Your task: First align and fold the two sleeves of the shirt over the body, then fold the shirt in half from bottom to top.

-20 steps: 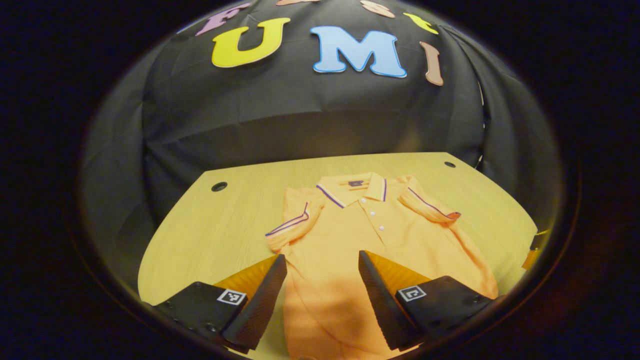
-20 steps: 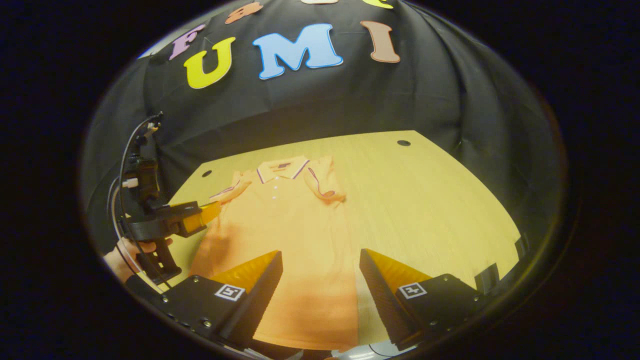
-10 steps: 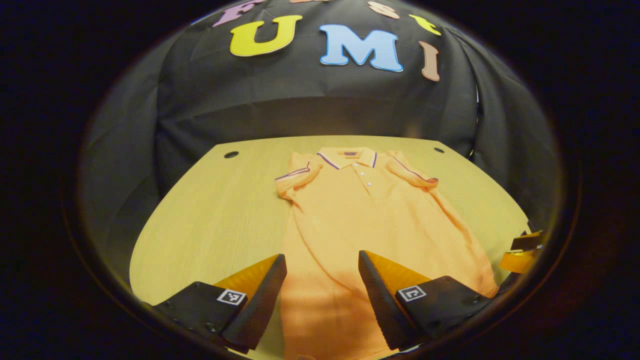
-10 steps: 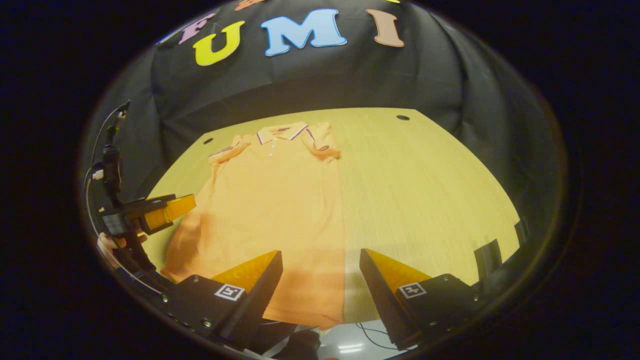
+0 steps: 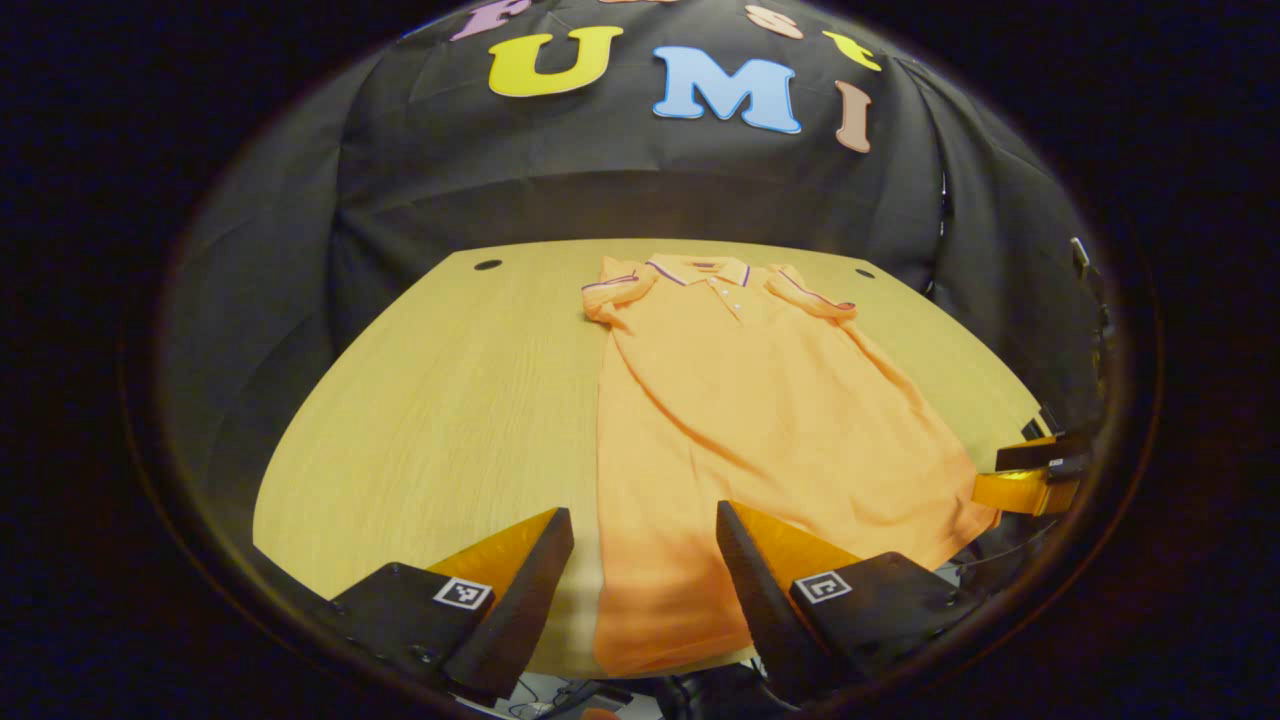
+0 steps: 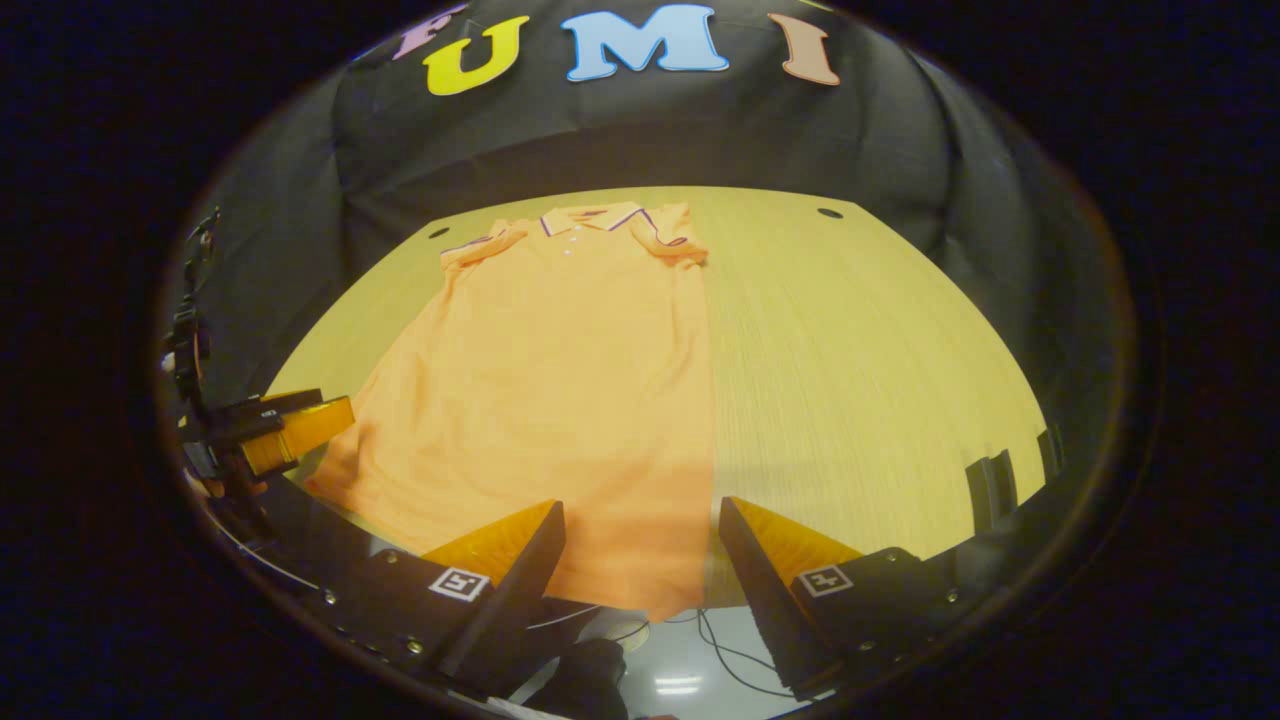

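Trouble we foresee at the hem of the orange short-sleeved polo shirt (image 5: pixel 760 400), lying flat on the pale wooden table (image 5: pixel 430 400): both sleeves sit folded near its collar, yet the left gripper (image 5: pixel 640 545) and right gripper (image 6: pixel 640 540) hang spread and empty over that near edge, so uneven pinches could skew the fold.

We see warm, dim light pooling on the tabletop (image 5: pixel 430 380); fisheye bending curves its edges, soft shadows near us.

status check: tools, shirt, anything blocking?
Left tool open, right tool open, both near the hem, holding nothing. Shirt flat on table, sleeves folded in, bottom fold not done. Nothing in the way.
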Available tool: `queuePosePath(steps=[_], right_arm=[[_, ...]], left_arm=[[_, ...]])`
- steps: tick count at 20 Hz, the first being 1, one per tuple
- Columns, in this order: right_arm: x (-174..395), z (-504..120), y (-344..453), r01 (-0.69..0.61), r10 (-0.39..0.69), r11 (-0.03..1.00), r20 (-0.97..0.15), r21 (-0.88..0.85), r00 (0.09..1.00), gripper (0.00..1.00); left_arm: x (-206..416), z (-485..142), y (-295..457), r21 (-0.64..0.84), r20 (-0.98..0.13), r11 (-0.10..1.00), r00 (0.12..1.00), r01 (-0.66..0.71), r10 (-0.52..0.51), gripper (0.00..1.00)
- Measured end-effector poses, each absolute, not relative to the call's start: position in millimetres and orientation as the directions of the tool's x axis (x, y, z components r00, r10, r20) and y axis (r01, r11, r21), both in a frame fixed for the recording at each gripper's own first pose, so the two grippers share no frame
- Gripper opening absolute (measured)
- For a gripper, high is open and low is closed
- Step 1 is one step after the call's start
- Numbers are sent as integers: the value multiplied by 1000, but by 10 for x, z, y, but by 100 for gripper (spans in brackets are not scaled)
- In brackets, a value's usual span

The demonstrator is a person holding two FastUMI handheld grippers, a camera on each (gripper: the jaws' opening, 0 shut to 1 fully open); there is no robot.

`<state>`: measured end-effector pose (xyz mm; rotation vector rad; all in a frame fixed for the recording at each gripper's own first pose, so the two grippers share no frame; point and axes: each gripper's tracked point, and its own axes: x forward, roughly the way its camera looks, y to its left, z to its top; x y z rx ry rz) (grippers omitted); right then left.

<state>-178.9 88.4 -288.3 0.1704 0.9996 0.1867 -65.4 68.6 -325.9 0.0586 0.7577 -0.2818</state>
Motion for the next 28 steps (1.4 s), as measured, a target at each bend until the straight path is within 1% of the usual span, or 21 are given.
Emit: queuePosePath(steps=[3, 4, 7, 13, 14, 16, 17, 18, 19, 20, 21, 22, 23, 24, 26, 27, 28], right_arm=[[-1867, -2921, 857, -86, 224, 974, -825, 210, 519, 96], [-1879, -2931, 842, -87, 218, 975, -827, 202, 519, 96], [-1918, -2960, 852, -89, 219, 975, -836, 202, 503, 96], [-2028, -3083, 895, -108, 230, 973, -847, 203, 480, 96], [-2064, -3103, 898, -113, 225, 974, -852, 195, 473, 96], [-2051, -3087, 907, -125, 218, 976, -847, 179, 485, 96], [-2036, -3092, 916, -126, 219, 975, -841, 181, 494, 95], [-2050, -3107, 916, -122, 219, 976, -843, 183, 491, 96], [-2037, -3104, 912, -119, 218, 976, -841, 183, 495, 95], [-2042, -3108, 911, -110, 215, 977, -841, 185, 497, 93], [-2044, -3098, 900, -93, 210, 977, -840, 189, 501, 83], [-2045, -3103, 878, -81, 205, 978, -838, 191, 505, 67], [-2047, -3110, 879, -69, 207, 977, -838, 200, 505, 60], [-2050, -3104, 884, -56, 209, 976, -836, 210, 508, 40], [-2060, -3105, 882, -54, 212, 975, -833, 215, 512, 31], [-2046, -3099, 879, -32, 211, 973, -832, 228, 513, 34], [-2048, -3091, 879, -4, 217, 968, -826, 251, 520, 6]], left_arm=[[-877, -3331, 672, -58, -703, 952, 665, 301, -253, 94], [-925, -3327, 676, -62, -704, 952, 663, 300, -255, 96], [-1053, -3366, 658, -63, -707, 951, 659, 303, -256, 96], [-1164, -3504, 599, -57, -723, 952, 645, 301, -247, 96], [-1156, -3504, 590, -51, -721, 952, 648, 302, -245, 95], [-1164, -3520, 565, -40, -722, 950, 648, 309, -241, 96], [-1162, -3520, 535, -31, -722, 949, 649, 314, -239, 95], [-1168, -3547, 553, -9, -724, 949, 652, 314, -223, 96], [-1171, -3550, 537, -3, -721, 947, 656, 320, -224, 98], [-1182, -3530, 502, -5, -719, 948, 658, 318, -224, 90], [-1193, -3532, 479, -4, -719, 949, 658, 316, -222, 82], [-1198, -3542, 425, -8, -719, 947, 657, 322, -229, 73], [-1208, -3535, 385, -10, -717, 946, 657, 325, -233, 69], [-1212, -3544, 340, -15, -716, 943, 655, 333, -242, 54], [-1214, -3544, 272, -17, -712, 941, 657, 338, -249, 30], [-1209, -3552, 251, -17, -713, 943, 658, 333, -245, 24], [-1226, -3551, 226, -11, -713, 942, 658, 335, -242, 14]])
